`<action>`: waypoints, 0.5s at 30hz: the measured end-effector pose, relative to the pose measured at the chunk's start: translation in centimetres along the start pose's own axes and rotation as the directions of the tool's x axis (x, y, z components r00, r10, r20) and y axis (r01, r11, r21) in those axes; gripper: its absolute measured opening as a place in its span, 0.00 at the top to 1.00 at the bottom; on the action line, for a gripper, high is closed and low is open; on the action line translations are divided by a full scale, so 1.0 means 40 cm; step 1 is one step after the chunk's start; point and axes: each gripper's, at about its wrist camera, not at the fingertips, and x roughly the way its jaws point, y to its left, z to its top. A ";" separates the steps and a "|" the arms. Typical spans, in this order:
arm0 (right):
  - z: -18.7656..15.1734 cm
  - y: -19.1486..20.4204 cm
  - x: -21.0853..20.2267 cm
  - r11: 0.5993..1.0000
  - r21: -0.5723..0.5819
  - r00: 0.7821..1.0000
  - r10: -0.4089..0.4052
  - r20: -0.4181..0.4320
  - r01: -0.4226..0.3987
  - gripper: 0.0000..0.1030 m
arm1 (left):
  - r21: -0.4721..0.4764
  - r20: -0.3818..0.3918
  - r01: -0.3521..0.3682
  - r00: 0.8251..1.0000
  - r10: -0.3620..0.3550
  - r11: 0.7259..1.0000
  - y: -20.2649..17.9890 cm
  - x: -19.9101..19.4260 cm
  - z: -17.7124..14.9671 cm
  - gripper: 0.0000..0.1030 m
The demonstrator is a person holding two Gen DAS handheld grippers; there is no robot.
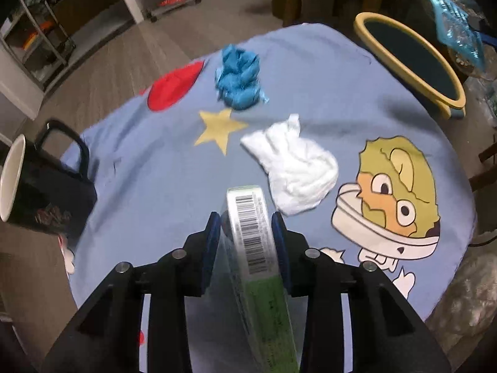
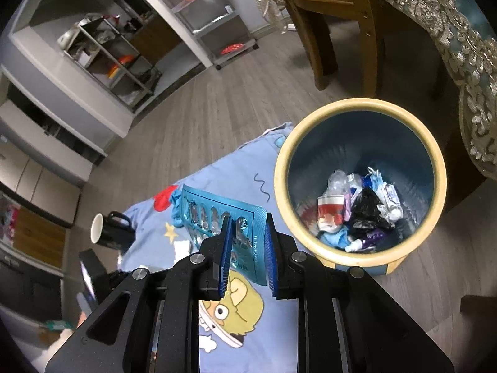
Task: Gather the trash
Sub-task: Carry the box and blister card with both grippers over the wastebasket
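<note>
My left gripper (image 1: 247,220) is shut on a green and white box with a barcode (image 1: 253,233), held above the blue cartoon cloth (image 1: 155,171). A crumpled white tissue (image 1: 295,164) and a crumpled blue wrapper (image 1: 239,77) lie on the cloth ahead of it. My right gripper (image 2: 247,222) is shut on a blue blister pack (image 2: 217,214), held high beside the bin (image 2: 360,108), left of its rim. The yellow-rimmed blue bin also shows in the left wrist view (image 1: 410,59) at the cloth's far right. It holds several pieces of trash (image 2: 357,208).
A black mug (image 1: 40,183) with a white inside lies on its side at the cloth's left edge, also in the right wrist view (image 2: 111,230). Wooden chair legs (image 2: 323,46) and a lace-covered table (image 2: 450,31) stand behind the bin. Metal shelves (image 2: 118,59) stand at the far left.
</note>
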 end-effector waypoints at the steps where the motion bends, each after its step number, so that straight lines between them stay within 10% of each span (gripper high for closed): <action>1: 0.000 0.002 -0.002 1.000 0.003 1.000 0.000 0.003 0.000 0.79 | -0.012 0.004 0.000 1.000 0.001 1.000 0.005 -0.005 -0.001 0.82; 8: 0.026 -0.031 -0.046 0.998 0.030 0.995 -0.061 0.078 0.059 0.79 | -0.041 0.170 0.087 0.982 -0.079 0.995 -0.022 -0.145 0.043 0.82; 15: 0.054 -0.134 -0.072 0.976 0.119 0.972 -0.198 0.125 0.184 0.79 | 0.148 0.256 0.157 0.948 -0.191 0.976 -0.221 -0.244 0.205 0.82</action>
